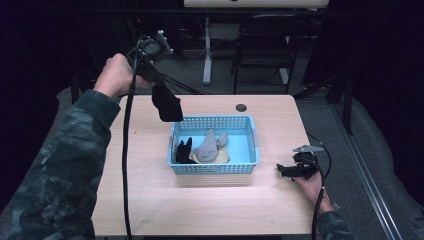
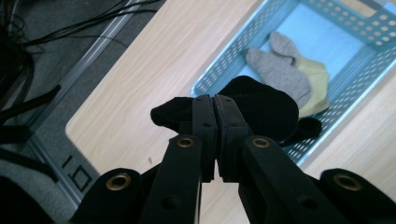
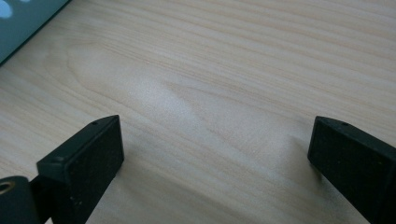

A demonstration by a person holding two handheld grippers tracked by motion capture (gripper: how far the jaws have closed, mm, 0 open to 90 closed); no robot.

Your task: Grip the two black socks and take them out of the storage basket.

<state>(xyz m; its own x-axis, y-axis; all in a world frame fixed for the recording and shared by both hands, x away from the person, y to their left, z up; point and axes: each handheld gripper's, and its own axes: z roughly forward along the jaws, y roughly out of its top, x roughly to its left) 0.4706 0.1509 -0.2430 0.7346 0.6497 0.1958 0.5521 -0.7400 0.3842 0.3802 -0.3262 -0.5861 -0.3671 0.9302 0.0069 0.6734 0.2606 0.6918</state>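
Note:
My left gripper is raised above the table's far left and is shut on a black sock, which hangs from its tips just left of and above the blue basket. In the left gripper view the jaws meet on the black sock, with the blue basket below it. In the basket lie a grey sock, a yellow sock under it, and another black sock at its left end. My right gripper rests low at the table's right side, open and empty.
The wooden table has a dark round hole near its far edge. A black cable trails from my left gripper across the table's left side. A chair and a desk leg stand beyond the table.

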